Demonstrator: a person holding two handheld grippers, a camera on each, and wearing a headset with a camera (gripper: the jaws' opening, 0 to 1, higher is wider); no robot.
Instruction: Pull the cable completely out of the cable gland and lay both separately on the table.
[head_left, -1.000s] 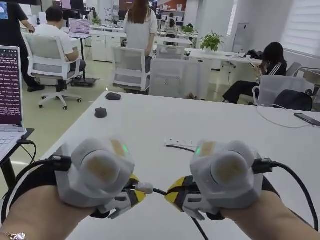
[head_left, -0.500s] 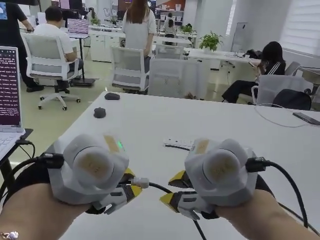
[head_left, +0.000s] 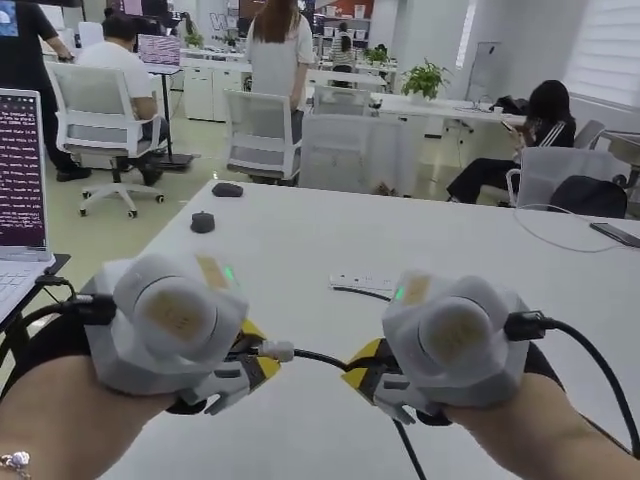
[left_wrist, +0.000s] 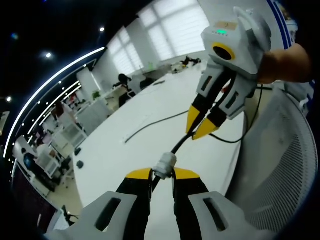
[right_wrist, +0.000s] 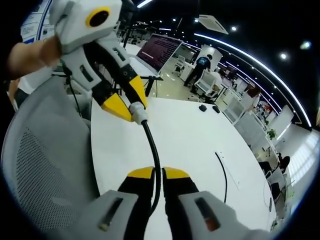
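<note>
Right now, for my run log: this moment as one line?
left tongs: shut on cable gland | right tongs: shut on cable | cable: not yet out of cable gland | held above table

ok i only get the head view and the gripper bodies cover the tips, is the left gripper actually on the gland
Observer: Yes. In the left gripper view, the left gripper is shut on the white cable gland, which is pinched between its yellow tips.
Operator: and the right one, what's it got
Observer: The right gripper is shut on the black cable, which runs straight out between its tips.
Operator: so is the cable out
Observer: No. The right gripper view shows the cable going into the cable gland at the left gripper's tips, so the two are not yet apart.
</note>
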